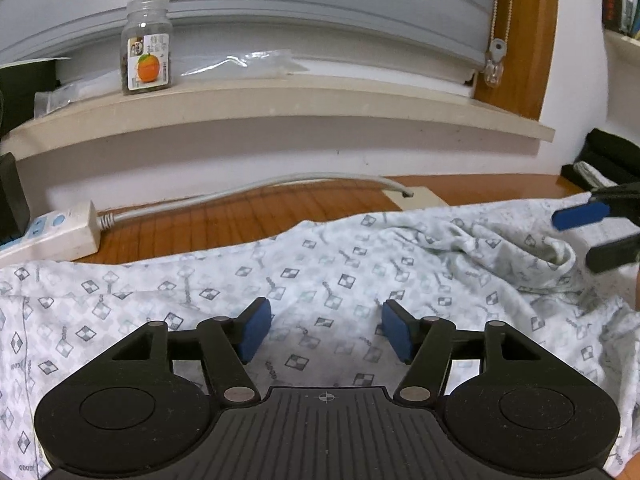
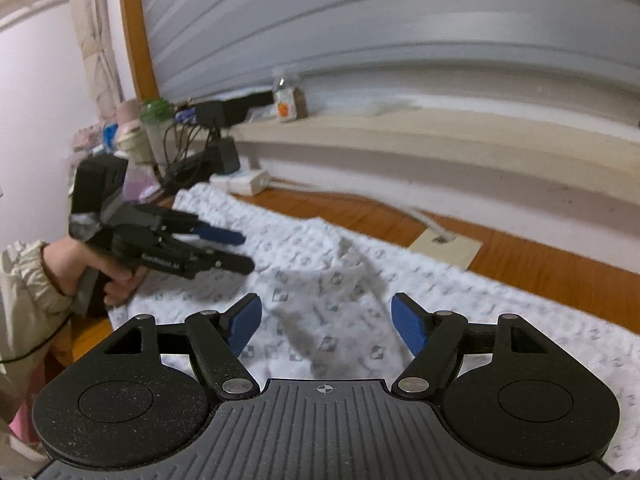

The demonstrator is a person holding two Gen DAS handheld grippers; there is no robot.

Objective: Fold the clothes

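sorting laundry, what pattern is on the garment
White garment with small grey checkered diamonds; clearest in the left wrist view.

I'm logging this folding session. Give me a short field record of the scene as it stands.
garment: patterned white cloth, spread on the wooden table, rumpled at one end
left claw: open, over flat cloth, holding nothing
right claw: open, over a raised fold, holding nothing
windowsill: jar with orange label
table edge: power strip
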